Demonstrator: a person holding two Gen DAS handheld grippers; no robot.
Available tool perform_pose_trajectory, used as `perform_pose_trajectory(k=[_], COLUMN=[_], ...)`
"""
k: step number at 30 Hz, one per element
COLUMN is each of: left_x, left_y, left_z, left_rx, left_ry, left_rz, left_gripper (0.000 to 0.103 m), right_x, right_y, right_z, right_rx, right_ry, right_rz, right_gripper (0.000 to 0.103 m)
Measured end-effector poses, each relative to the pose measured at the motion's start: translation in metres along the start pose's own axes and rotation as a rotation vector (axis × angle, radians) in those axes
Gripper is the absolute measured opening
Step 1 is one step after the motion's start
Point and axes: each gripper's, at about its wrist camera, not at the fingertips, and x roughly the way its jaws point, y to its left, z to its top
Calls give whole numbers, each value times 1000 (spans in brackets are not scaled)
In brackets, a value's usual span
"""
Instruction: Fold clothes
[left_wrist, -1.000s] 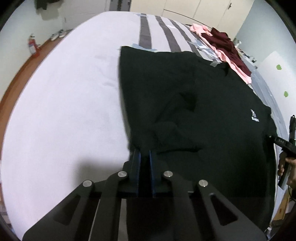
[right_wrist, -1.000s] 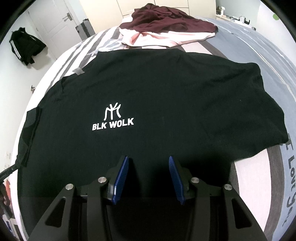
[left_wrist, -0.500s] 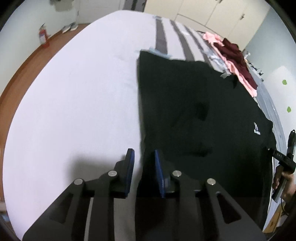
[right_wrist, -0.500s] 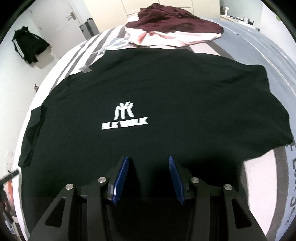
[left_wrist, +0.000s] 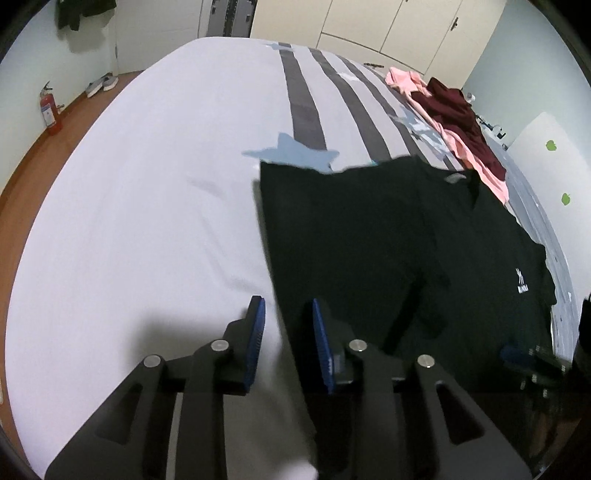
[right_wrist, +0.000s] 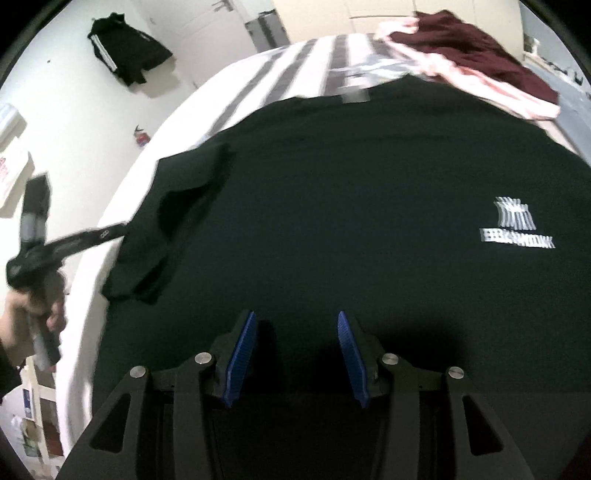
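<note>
Black T-shirt (right_wrist: 351, 206) lies spread, print side up, on the bed (left_wrist: 147, 206), with its white chest logo (right_wrist: 517, 225) readable despite motion blur. Its body covers the bed's near right part; one long edge runs straight down the white sheet in the left wrist view. One sleeve (right_wrist: 162, 236) on the shirt's left-hand side lies turned inward onto the body, rumpled, near the bed's left edge as the right camera sees it. Left gripper (left_wrist: 286, 339) sits at that long edge, tongs apart, nothing between them; one finger is over the sheet, the other over black cloth. Right gripper (right_wrist: 295, 354) hovers above the shirt's lower body, tongs wide apart, holding nothing. A pink garment (left_wrist: 476, 162) and a maroon garment (left_wrist: 458, 114) lie heaped at the far right corner, well apart from the shirt. Judgement: a side fold is in hand, with one sleeve in and the rest flat. The next move likely needs fresh pinches on the shirt's outer edge, both layers taken together, so the side turns over in a straight line.
</note>
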Motion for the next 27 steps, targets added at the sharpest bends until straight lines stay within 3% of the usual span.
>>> perform_pose_trajectory(k=[10,21,27], left_x=[22,15,18], left_y=[12,20,18], left_z=[17,6,-4], left_rx=[36,97,122], left_ry=[4,20,36], left_rz=[-80,-128,-132], left_gripper=[30,30,30], right_x=[41,24,49], right_y=[87,106,113], right_z=[6,3,4], right_rx=[89,100,120], right_ry=[-1,-22,12], right_rz=[67,42,0], right_gripper=[47,49,50])
